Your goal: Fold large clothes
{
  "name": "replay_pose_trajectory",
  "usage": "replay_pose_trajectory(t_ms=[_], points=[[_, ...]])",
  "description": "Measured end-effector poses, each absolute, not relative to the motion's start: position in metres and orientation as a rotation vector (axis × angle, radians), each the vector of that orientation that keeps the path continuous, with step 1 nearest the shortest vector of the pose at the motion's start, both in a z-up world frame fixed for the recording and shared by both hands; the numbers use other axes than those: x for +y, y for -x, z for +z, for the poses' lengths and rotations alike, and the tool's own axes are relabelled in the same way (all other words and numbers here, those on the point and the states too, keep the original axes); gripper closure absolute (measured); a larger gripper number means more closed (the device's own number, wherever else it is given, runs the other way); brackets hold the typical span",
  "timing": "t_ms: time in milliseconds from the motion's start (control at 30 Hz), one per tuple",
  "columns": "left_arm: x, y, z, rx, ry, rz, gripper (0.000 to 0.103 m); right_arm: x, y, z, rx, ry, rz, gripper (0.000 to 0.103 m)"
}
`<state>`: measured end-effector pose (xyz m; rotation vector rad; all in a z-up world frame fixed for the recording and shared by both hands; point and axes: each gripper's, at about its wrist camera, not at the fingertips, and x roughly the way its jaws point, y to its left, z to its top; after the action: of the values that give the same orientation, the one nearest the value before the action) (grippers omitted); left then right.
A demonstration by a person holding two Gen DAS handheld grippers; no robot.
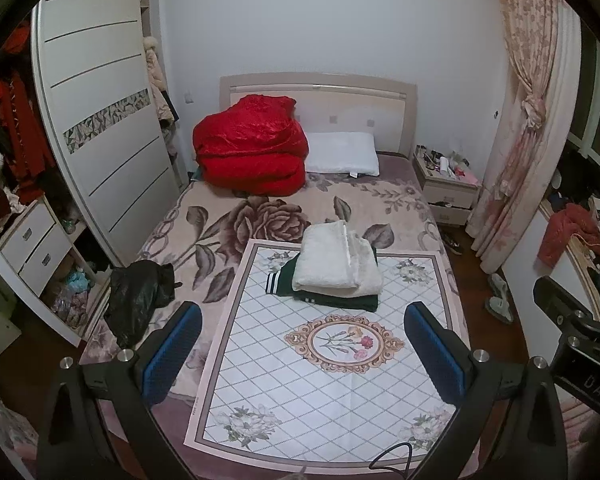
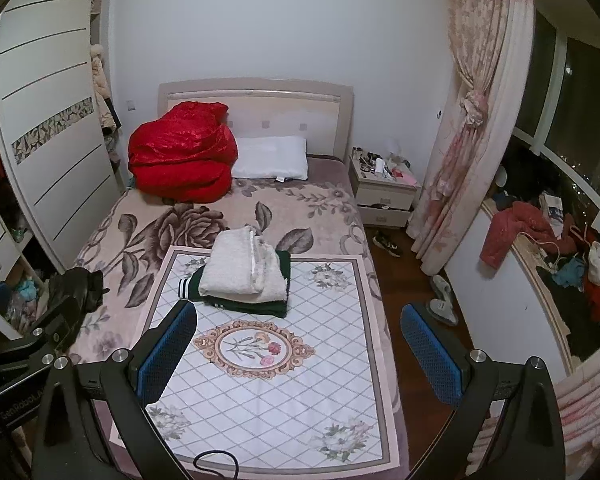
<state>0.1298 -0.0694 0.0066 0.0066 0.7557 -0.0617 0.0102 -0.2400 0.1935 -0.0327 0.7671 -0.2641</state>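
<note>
A folded cream fleece garment [image 1: 336,258] lies on a folded dark green garment [image 1: 340,300] at the far end of a white diamond-pattern mat [image 1: 320,380] on the bed. The same stack shows in the right wrist view, cream [image 2: 240,266] on green [image 2: 252,306], on the mat [image 2: 268,392]. A crumpled black garment [image 1: 138,300] lies at the bed's left edge, also in the right wrist view [image 2: 80,284]. My left gripper [image 1: 303,344] is open and empty, held above the mat. My right gripper [image 2: 299,344] is open and empty too.
A red quilt bundle [image 1: 252,152] and a white pillow [image 1: 342,154] lie at the headboard. A wardrobe [image 1: 100,140] stands left, a nightstand [image 1: 446,188] and curtain [image 1: 528,120] right. Slippers [image 2: 442,304] lie on the floor. Clothes pile on the window ledge [image 2: 540,240].
</note>
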Motion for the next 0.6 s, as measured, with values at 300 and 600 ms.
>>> replay_pose_trajectory(t_ms=[300,600], points=[[-0.0697,-0.127,0.011,0.737,-0.006,-0.05,0.0,-0.2433,-0.0182,0.1967,0.772,0.026,-0.235,0.0],[-0.0674,-0.1242,0.012,0.735,-0.003,-0.047,0.0,-0.2432,-0.0178,0.1944,0.773,0.025,-0.23,0.0]])
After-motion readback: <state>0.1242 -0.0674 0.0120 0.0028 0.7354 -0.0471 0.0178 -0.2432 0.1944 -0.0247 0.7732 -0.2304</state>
